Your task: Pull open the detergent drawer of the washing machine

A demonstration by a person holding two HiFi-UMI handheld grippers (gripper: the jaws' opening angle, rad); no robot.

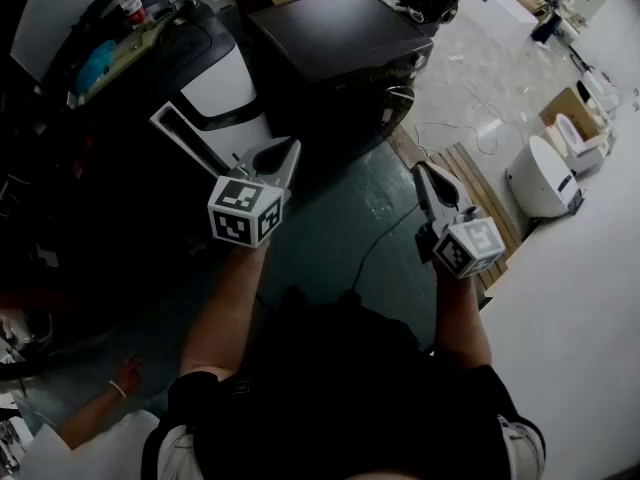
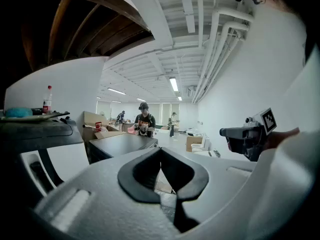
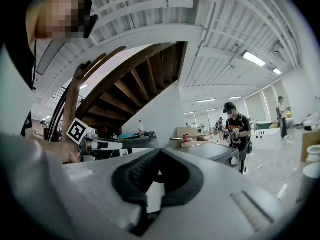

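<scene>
The washing machine (image 1: 215, 78) with a black top and white front stands at the upper left of the head view. A long white frame-like part (image 1: 190, 133), apparently its detergent drawer, juts out from its front towards me. My left gripper (image 1: 293, 146) hovers just right of that part's near end, shut and empty, not touching it. My right gripper (image 1: 420, 168) is held over the green floor further right, also shut with nothing in it. In the left gripper view the closed jaws (image 2: 161, 151) point level past the white panel (image 2: 55, 164). The right gripper view shows its jaws (image 3: 159, 151) closed too.
A dark machine (image 1: 340, 38) stands behind the washer. A wooden pallet (image 1: 480, 198) and white toilets (image 1: 545, 178) lie to the right, and a cable (image 1: 375, 238) crosses the floor. A bottle (image 1: 130, 3) stands on the washer's top. Another person (image 2: 145, 121) works far back.
</scene>
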